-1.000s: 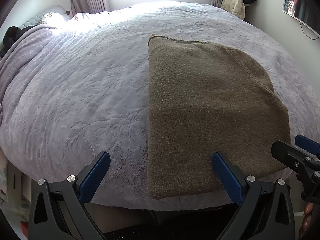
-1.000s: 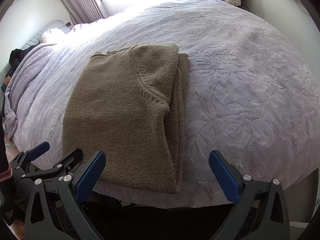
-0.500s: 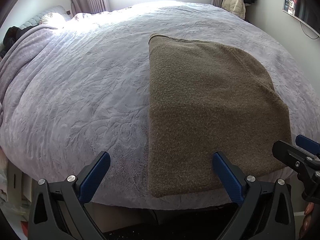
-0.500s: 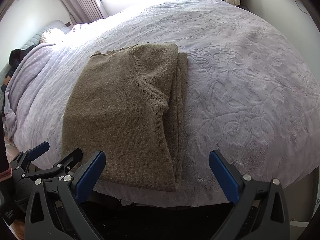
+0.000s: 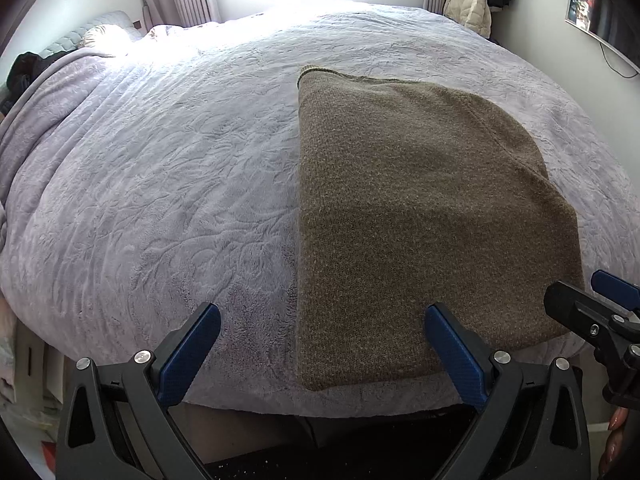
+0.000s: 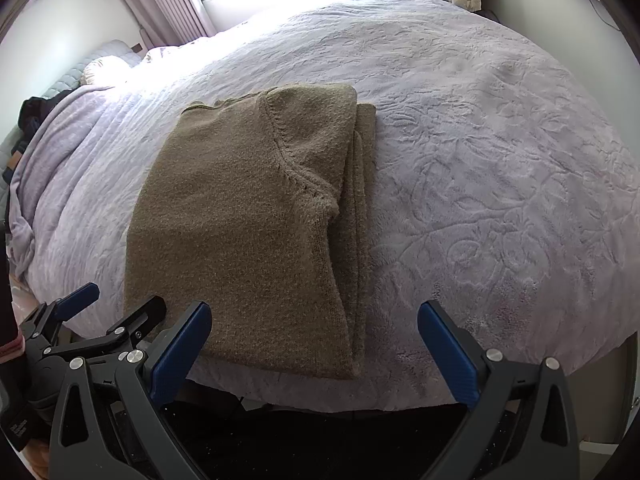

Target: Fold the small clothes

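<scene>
Sweater (image 6: 240, 232): olive-brown knit, coarse nap, folded to 1 long rectangle with sleeve layers stacked along its right edge; lies at near edge of bed (image 5: 160, 184), embossed lilac plush, likely for easy reach. Left gripper (image 5: 322, 344), right gripper (image 6: 314, 340): jaws spread wide, empty, short of hem.

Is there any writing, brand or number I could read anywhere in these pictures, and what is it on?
No text can be read.
The wall picture shows only coloured blur.
A small pale mark low on the left gripper in the right view is too small to read.
The sweater and bedspread show no label.
</scene>
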Demonstrator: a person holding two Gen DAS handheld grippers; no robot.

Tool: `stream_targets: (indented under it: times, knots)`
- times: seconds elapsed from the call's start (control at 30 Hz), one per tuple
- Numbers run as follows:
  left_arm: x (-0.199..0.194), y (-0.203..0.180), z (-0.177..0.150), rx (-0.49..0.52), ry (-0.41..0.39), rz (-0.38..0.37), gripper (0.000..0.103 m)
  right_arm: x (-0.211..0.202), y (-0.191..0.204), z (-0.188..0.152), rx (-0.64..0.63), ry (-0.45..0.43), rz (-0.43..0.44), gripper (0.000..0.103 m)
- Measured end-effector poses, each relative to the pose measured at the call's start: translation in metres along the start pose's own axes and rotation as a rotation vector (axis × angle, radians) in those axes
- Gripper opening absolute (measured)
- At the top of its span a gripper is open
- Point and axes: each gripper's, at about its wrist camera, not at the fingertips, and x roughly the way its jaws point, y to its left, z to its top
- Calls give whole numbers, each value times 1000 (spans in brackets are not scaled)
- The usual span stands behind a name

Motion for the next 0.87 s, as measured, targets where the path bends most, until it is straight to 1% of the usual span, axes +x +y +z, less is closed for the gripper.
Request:
stream_targets:
  times: [0.4,0.57,0.7,0.8,0.87]
  knots:
    - [0,-2,-1,17,-13,19,102,-2,1,1,-14,-3,-33,103]
    - [1,0,1,8,-15,12,102,-1,2,2,-17,0,-38,103]
    - [-1,1,1,6,-54,33,102,0,4,2,-21,0,-42,103]
    - [-3,2,2,12,-63,14,102,1,5,3,-25,1,-47,103]
    - [-2,1,1,23,-64,16,102,1,6,3,-26,3,-49,103]
